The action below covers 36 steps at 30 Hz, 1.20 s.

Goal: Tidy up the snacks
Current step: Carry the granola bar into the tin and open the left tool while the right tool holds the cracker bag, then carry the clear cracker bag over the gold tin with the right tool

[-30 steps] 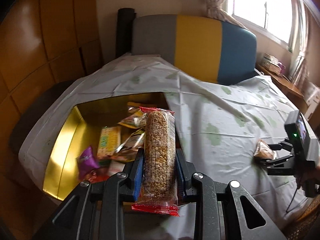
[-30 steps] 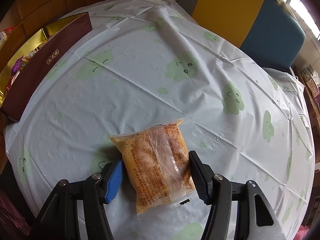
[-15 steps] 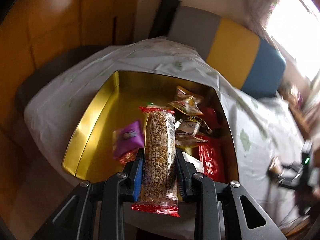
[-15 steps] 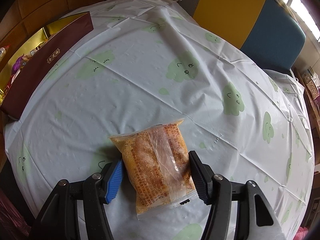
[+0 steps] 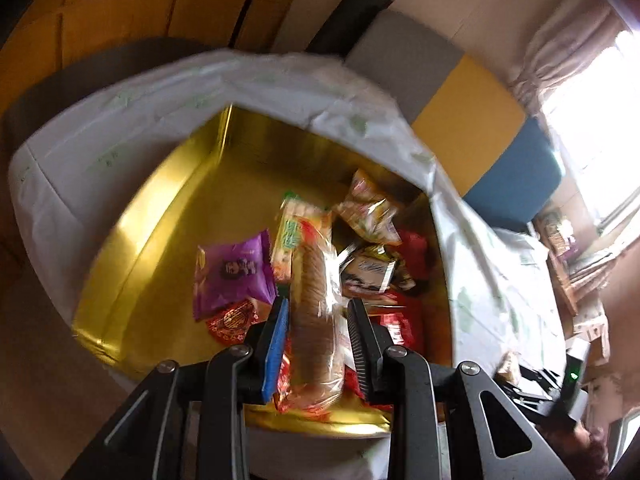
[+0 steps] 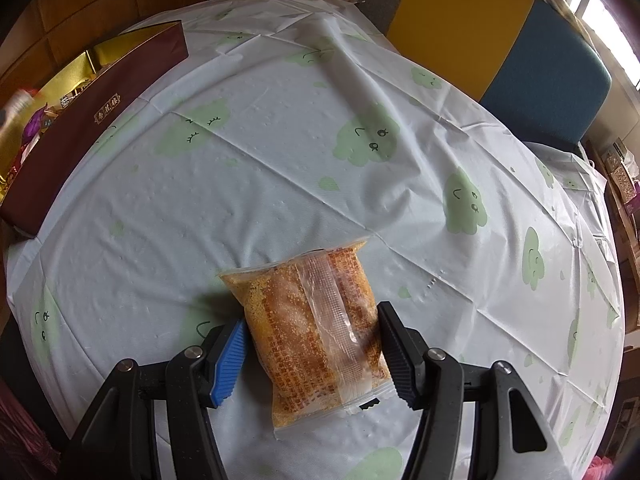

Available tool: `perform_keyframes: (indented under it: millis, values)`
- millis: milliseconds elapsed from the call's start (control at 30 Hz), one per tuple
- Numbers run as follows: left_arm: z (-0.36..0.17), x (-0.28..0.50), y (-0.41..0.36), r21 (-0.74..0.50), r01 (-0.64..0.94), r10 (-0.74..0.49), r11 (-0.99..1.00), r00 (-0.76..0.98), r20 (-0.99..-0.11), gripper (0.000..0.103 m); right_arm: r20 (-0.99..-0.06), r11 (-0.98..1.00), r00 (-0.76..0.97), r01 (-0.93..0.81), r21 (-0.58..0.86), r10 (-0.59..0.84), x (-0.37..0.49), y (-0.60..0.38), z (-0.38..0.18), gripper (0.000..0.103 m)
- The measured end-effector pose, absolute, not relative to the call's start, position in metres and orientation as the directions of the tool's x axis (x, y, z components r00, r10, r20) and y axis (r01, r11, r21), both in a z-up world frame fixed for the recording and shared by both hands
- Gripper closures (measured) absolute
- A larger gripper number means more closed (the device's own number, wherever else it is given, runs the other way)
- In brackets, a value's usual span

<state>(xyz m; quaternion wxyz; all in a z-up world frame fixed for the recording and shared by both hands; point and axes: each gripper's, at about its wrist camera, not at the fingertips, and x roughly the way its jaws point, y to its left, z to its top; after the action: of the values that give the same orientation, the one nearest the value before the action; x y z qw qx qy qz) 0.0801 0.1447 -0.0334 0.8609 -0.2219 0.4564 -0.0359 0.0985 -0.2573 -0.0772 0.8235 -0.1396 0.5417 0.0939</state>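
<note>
Since a second ago my left gripper (image 5: 318,344) has swung from the box edge to right over the gold box (image 5: 160,208), tilted down into it; the grain bar (image 5: 316,320) it carries has gone blurred and looks twisted, with its top now leaning over the other packets; my right gripper (image 6: 310,354) has not shifted at all.

Left gripper: fingers close beside the bar's long sides, a sliver of gap seems to show by each pad, so whether they still pinch it I cannot tell because of the blur; bar runs lengthwise away from the camera, red-trimmed end nearest me.

Inside the gold box: purple packet (image 5: 232,276) left of the bar, small red round-patterned packet (image 5: 232,322) just below it, green-and-white packet (image 5: 294,232) touching the bar's far end, pile of foil packets (image 5: 370,240) at the right side; left half of the box floor bare.

Right gripper: fingers spread apart, one each side of the orange snack bag (image 6: 316,328), blue pad (image 6: 230,354) near the bag's left edge, black pad just at its right edge, not squeezing as far as I can see; bag lies flat on the white tablecloth (image 6: 280,152) with green cloud faces; box's dark red outer wall (image 6: 92,120) at far left, well apart from the bag.
</note>
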Motion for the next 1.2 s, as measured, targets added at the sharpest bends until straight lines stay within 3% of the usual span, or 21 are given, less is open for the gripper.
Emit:
perform_keyframes:
  millis: [133, 300, 500, 700, 1200]
  values:
    - [-0.043, 0.087, 0.135, -0.338, -0.147, -0.201, 0.930, 0.567, -0.799, 0.064, -0.919, 0.943, 0.394, -0.308, -0.128, 0.004, 0.099, -0.257, -0.077, 0.041]
    - [-0.036, 0.069, 0.127, -0.162, -0.141, -0.044, 0.977, 0.607, -0.794, 0.064, -0.918, 0.940, 0.397, -0.314, -0.136, 0.000, 0.098, -0.255, -0.077, 0.041]
    - [-0.031, 0.054, 0.123, -0.075, -0.133, 0.023, 0.988, 0.615, -0.789, 0.061, -0.916, 0.937, 0.402, -0.316, -0.147, -0.008, 0.097, -0.253, -0.076, 0.041]
    - [-0.017, 0.043, 0.113, -0.047, -0.114, 0.039, 0.992, 0.651, -0.758, 0.052, -0.916, 0.941, 0.402, -0.307, -0.144, -0.009, 0.097, -0.255, -0.076, 0.041]
    - [-0.011, 0.026, 0.099, -0.049, -0.055, 0.001, 0.997, 0.671, -0.742, 0.052, -0.930, 0.955, 0.367, -0.270, -0.123, -0.016, 0.107, -0.259, -0.078, 0.041]
